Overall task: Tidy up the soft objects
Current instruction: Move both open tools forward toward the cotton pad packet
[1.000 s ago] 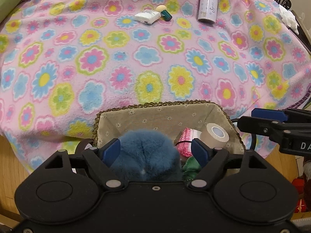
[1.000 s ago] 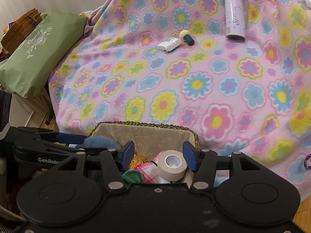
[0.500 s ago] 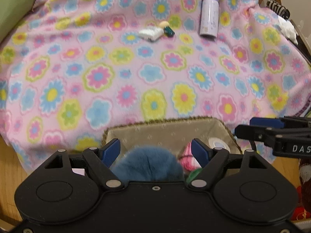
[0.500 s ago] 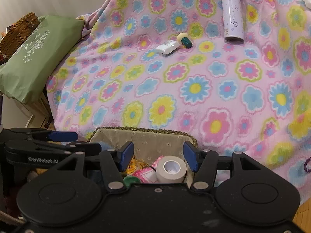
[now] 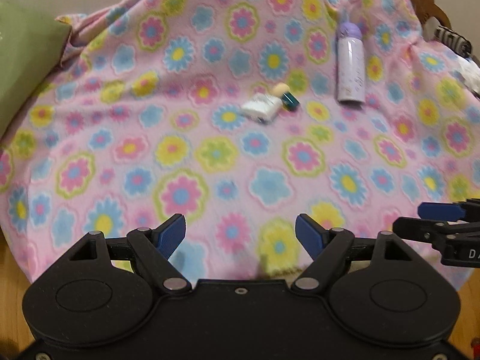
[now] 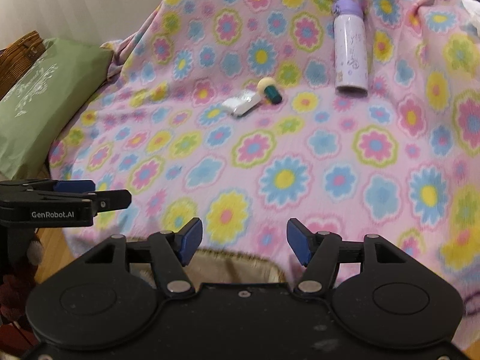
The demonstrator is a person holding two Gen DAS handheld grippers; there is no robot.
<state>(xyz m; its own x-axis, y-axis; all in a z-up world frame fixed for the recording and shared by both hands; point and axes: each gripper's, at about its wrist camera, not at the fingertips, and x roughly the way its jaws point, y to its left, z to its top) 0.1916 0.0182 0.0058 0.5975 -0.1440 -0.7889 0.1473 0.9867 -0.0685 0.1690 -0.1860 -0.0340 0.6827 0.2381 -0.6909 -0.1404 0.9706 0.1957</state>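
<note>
Both hand-held grippers, left [image 5: 240, 235] and right [image 6: 243, 241], gape empty above the pink flowered fleece blanket [image 6: 300, 156]; only the right wrist view shows the beige fabric-lined basket's rim [image 6: 234, 255] under its fingers.

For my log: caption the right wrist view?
Open right gripper above basket rim, facing bottle on floral blanket.
</note>
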